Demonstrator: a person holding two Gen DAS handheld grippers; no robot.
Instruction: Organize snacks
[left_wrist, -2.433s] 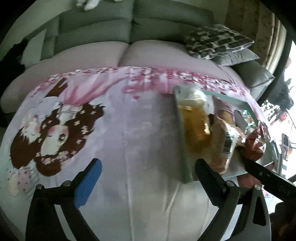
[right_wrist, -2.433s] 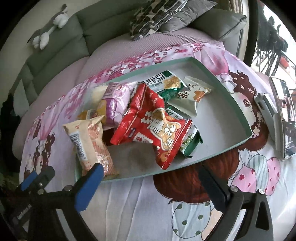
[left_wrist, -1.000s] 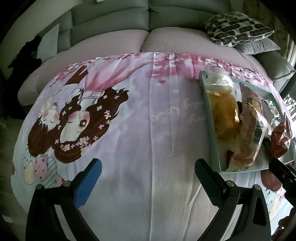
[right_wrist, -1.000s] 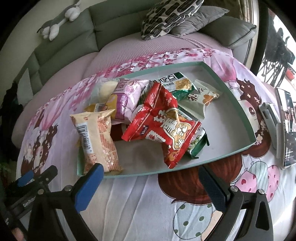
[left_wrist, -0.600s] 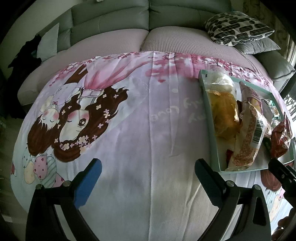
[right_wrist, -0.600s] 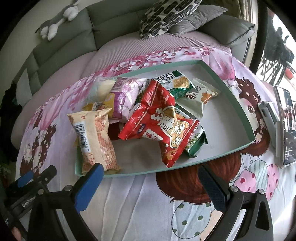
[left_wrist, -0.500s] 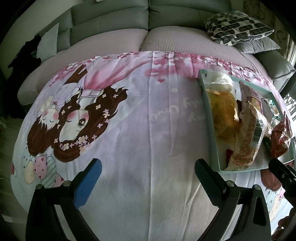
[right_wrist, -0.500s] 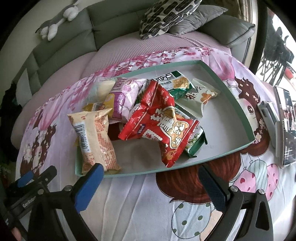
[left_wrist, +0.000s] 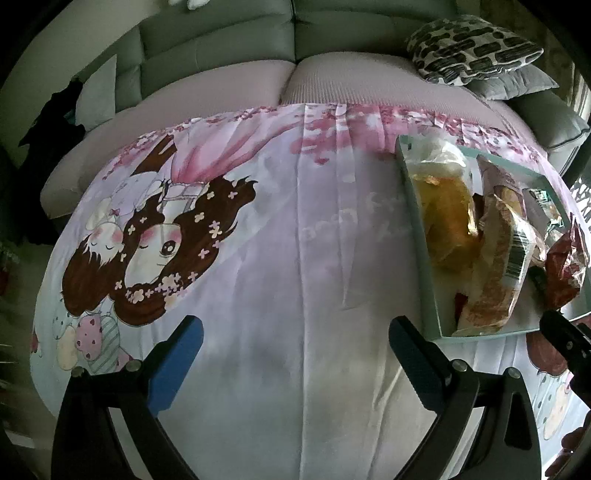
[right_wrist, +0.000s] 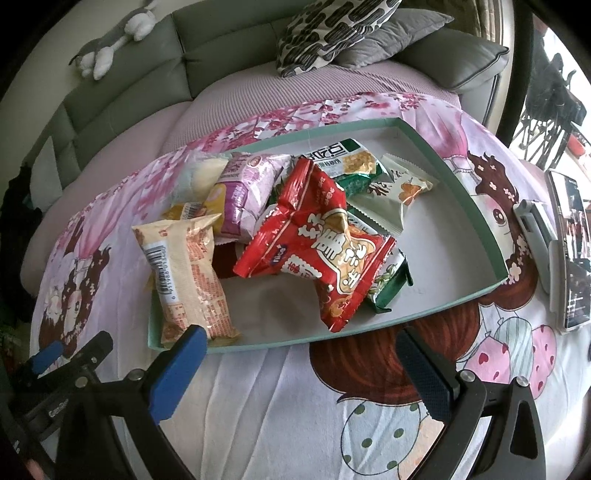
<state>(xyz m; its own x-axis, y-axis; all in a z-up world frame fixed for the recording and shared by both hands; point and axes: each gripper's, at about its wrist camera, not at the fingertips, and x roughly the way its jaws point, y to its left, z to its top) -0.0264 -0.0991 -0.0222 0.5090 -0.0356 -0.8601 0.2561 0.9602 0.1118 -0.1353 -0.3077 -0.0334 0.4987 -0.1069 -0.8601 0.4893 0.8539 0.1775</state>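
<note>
A shallow teal tray (right_wrist: 476, 218) lies on the cartoon-print cloth and holds several snack packets. A red packet (right_wrist: 325, 251) tops the pile, a beige packet (right_wrist: 184, 273) leans over the tray's near left corner, and purple (right_wrist: 243, 192), green (right_wrist: 347, 162) and pale (right_wrist: 399, 192) packets lie behind. My right gripper (right_wrist: 299, 365) hangs open in front of the tray, holding nothing. In the left wrist view my left gripper (left_wrist: 295, 354) is open over bare cloth, with the tray (left_wrist: 417, 210) and beige packet (left_wrist: 498, 266) to its right.
A grey sofa (left_wrist: 295, 40) with patterned cushions (left_wrist: 469, 51) runs along the back. A phone and a flat device (right_wrist: 569, 251) lie on the cloth right of the tray. A plush toy (right_wrist: 110, 40) sits on the sofa back. The left gripper's fingers (right_wrist: 74, 354) show at the right view's lower left.
Over 2.4 s the left gripper pulled back from the tray, which now sits farther right. In the last half second it eased slightly closer. The right view has barely shifted.
</note>
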